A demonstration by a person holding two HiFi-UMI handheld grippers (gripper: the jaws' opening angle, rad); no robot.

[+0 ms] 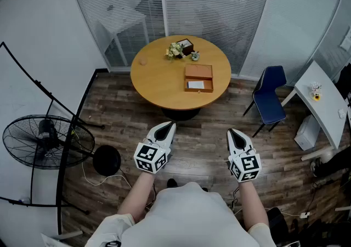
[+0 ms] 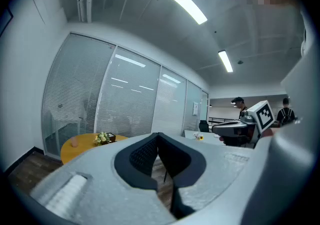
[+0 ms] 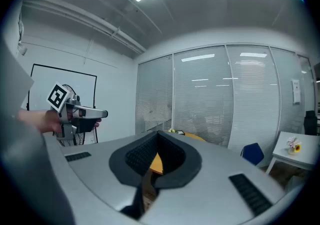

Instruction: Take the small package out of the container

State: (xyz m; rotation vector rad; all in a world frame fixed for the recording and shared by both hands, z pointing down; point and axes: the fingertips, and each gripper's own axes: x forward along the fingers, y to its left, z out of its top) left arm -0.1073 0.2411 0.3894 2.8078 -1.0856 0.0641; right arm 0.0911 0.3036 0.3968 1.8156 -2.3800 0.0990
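Left gripper view: the left gripper [image 2: 158, 138] has its jaws together, ribbed dark pads meeting at the tip, nothing between them. Right gripper view: the right gripper [image 3: 158, 138] is the same, jaws closed on nothing. Shells are matte grey plastic, and each carries a marker cube.

I hold both roughly level in front of my chest, side by side and apart. Judgement: this is a carrying posture, since nothing is within reach to grip.

Head view: the round surface [image 1: 159, 78] stands well ahead of me across dark plank floor [image 1: 208, 147]. Its top is smooth, yellow-brown and wood-look. On its right half lies the container [image 1: 198, 68], a shallow rectangular box, brown, apparently open on top. The small package [image 1: 196, 84] lies inside, flat, white and rectangular, toward the near edge. At the far rim are a flower bunch [image 1: 175, 50] and a small dark box [image 1: 186, 46].

Judgement: the approach is not yet made, and the jaws must open before reaching in.
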